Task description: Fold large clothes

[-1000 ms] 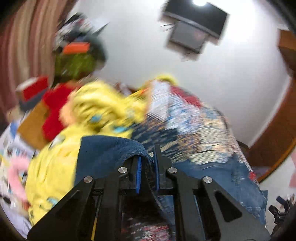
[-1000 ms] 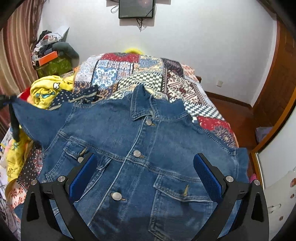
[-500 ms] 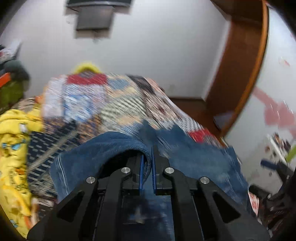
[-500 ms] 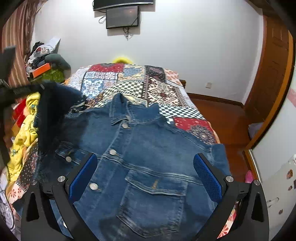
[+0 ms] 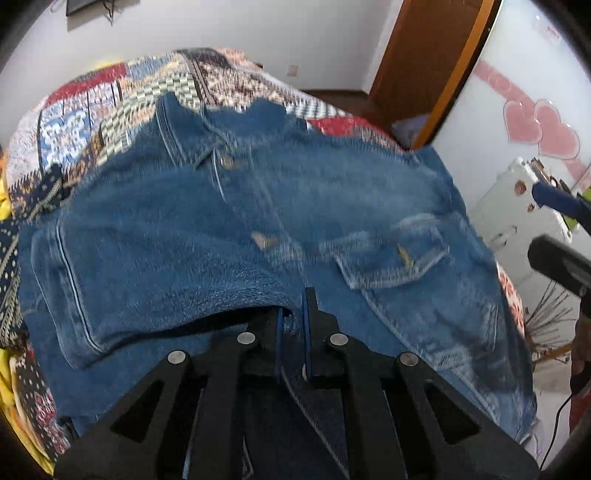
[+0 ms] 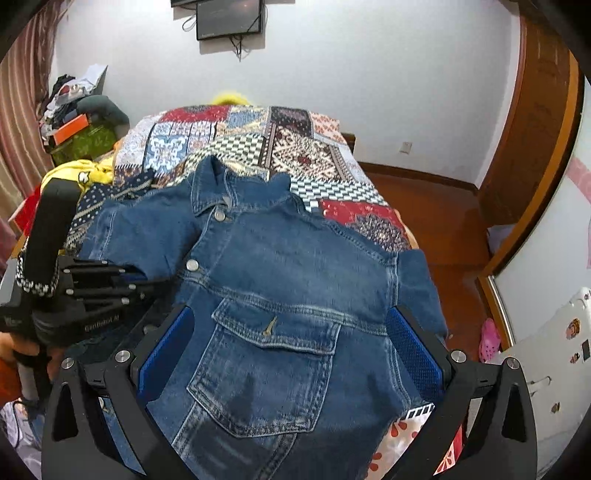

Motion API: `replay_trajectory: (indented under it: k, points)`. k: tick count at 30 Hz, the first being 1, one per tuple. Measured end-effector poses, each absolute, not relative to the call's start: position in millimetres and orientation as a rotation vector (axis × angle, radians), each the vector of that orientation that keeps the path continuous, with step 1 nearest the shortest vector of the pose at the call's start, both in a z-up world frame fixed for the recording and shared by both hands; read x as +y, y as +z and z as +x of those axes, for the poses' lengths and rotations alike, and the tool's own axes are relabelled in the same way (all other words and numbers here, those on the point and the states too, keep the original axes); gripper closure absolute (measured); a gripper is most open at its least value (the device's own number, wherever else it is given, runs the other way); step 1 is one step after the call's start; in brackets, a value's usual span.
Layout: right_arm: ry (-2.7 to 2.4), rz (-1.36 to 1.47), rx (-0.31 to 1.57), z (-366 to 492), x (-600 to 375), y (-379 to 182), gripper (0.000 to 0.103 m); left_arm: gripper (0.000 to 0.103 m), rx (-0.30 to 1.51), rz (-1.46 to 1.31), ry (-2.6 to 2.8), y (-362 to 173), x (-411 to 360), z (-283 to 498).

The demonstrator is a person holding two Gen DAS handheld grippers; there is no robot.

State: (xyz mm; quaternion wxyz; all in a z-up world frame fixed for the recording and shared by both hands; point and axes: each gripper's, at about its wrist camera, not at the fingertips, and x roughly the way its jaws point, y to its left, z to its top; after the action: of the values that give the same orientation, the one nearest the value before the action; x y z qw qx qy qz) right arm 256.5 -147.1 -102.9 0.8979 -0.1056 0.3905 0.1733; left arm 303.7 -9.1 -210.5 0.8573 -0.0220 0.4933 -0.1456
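A blue denim jacket [image 6: 295,280] lies front up on the patchwork bedspread [image 6: 258,136], collar toward the far wall. My left gripper [image 5: 293,314] is shut on the jacket's left sleeve [image 5: 155,266], which is folded over the jacket's front. The left gripper also shows in the right wrist view [image 6: 147,280] at the jacket's left side. My right gripper [image 6: 291,339] is open and empty, its blue pads [image 6: 413,347] spread above the chest pocket [image 6: 273,362]. The jacket's right sleeve [image 6: 421,288] lies out at the right edge of the bed.
Yellow clothes [image 6: 81,177] and a pile of clutter [image 6: 77,118] lie left of the bed. A TV [image 6: 229,18] hangs on the far wall. Wooden floor [image 6: 436,214] and a wooden door [image 6: 535,129] are at the right. A white case [image 6: 554,362] stands at the lower right.
My left gripper has swung from the left side across over the jacket, carrying the sleeve onto the jacket's front. My right gripper has moved slightly forward and stayed open.
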Motion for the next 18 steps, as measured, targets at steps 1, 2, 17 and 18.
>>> replay_trajectory:
  k: [1,2,17,18]
  points:
    - [0.365,-0.222,0.815,256.4,-146.2,-103.8,0.0,0.095,1.046,-0.047,-0.308,-211.8,-6.8,302.1]
    - [0.372,-0.227,0.82,256.5,-143.9,-104.6,0.0,0.094,1.06,-0.054,-0.313,-211.7,-2.0,301.6]
    - [0.628,-0.415,0.798,249.5,-42.8,-102.6,0.0,0.053,0.915,-0.11,-0.071,-163.5,125.7,215.8]
    - [0.65,-0.435,0.799,248.6,-31.6,-106.1,0.0,0.053,0.914,-0.113,-0.04,-164.5,137.3,212.0]
